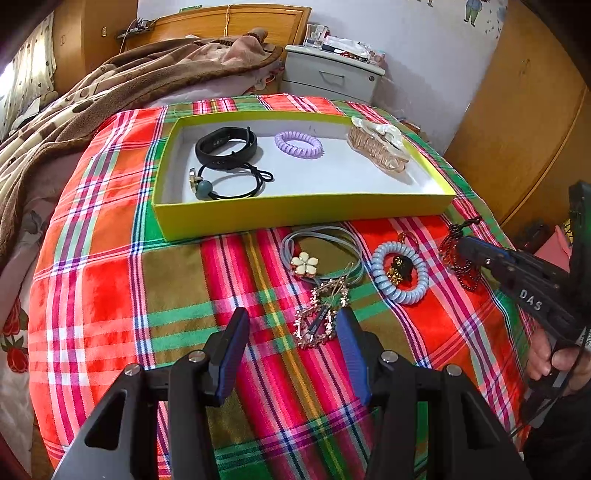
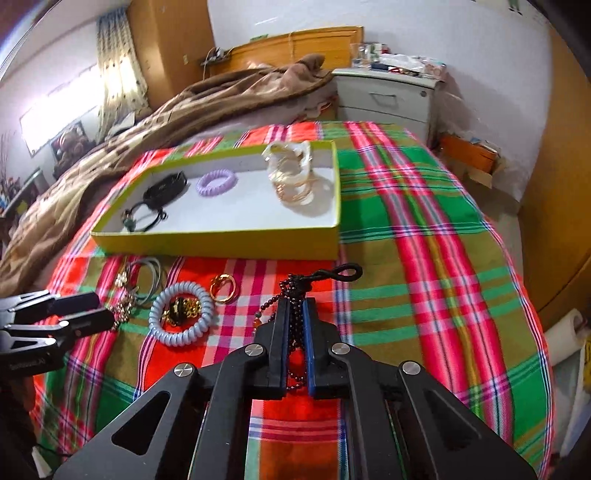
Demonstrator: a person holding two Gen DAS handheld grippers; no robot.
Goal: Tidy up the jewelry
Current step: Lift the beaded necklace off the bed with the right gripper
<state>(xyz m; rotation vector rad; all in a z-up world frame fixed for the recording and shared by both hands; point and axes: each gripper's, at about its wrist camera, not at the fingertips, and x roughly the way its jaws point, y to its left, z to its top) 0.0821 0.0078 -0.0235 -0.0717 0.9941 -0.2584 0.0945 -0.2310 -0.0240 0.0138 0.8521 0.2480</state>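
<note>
A home bedroom, lived in. Bed with a carved wooden headboard against the far white wall; rumpled brown patterned fleece blanket heaped across it. Pale grey bedside cabinet with drawers beside the headboard, its top cluttered with small bottles and packets. Tall orange-brown wooden wardrobe doors along the right wall. Patterned curtain at a bright window on the left. Cartoon stickers high on the wall. Foreground surface covered by a bright red, green and pink plaid cloth; what lies beneath it, cannot tell.
</note>
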